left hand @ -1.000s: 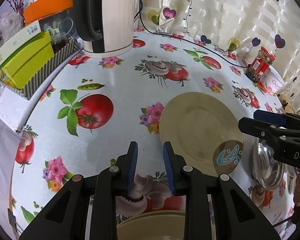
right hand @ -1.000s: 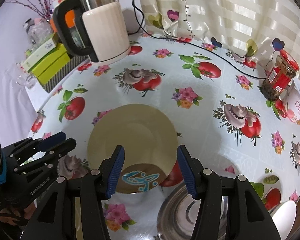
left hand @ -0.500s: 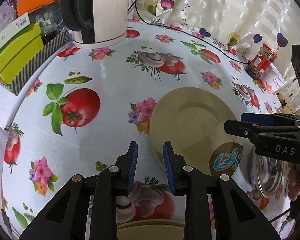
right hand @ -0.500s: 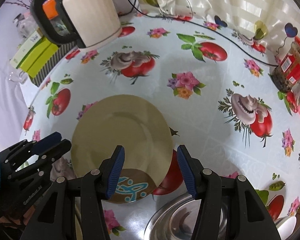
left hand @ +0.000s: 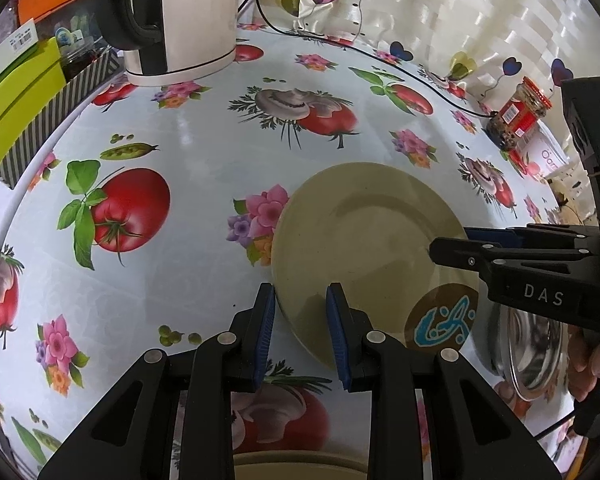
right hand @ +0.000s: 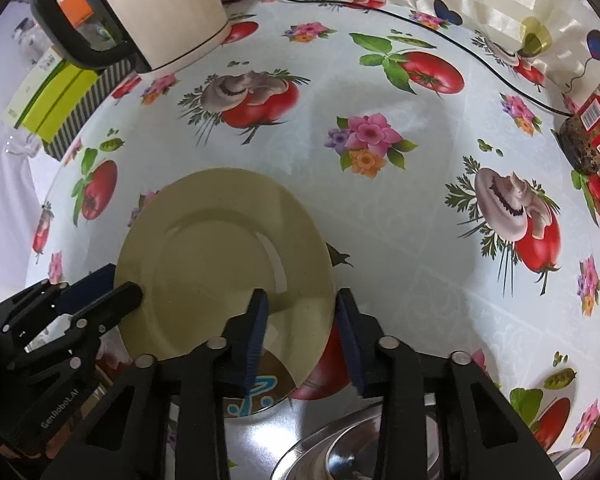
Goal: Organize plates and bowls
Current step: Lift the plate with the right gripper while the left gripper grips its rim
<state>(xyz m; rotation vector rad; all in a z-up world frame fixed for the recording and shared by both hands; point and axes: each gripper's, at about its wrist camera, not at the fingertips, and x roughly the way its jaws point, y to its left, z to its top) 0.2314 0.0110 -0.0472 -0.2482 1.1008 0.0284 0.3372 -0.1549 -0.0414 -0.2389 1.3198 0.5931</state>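
Note:
A beige plate point(left hand: 364, 236) with a brown-and-blue logo patch lies flat on the fruit-print tablecloth; it also shows in the right wrist view point(right hand: 220, 264). My left gripper point(left hand: 300, 328) is open, its jaws straddling the plate's near left rim. My right gripper point(right hand: 302, 332) is open, straddling the plate's near right rim. A steel bowl point(left hand: 528, 344) sits right of the plate, also low in the right wrist view point(right hand: 340, 452). Another beige plate's rim point(left hand: 300, 468) shows at the left view's bottom.
A white electric kettle point(left hand: 172, 20) stands at the back left, its black cord point(right hand: 480, 60) running along the back. Green boxes in a striped box point(left hand: 24, 92) sit at the left edge. A red-labelled jar point(left hand: 516, 116) and a white tub stand at the right.
Both grippers have moved in toward the beige plate and now straddle its rim on either side. The right gripper's jaws have narrowed. The plate has not moved.

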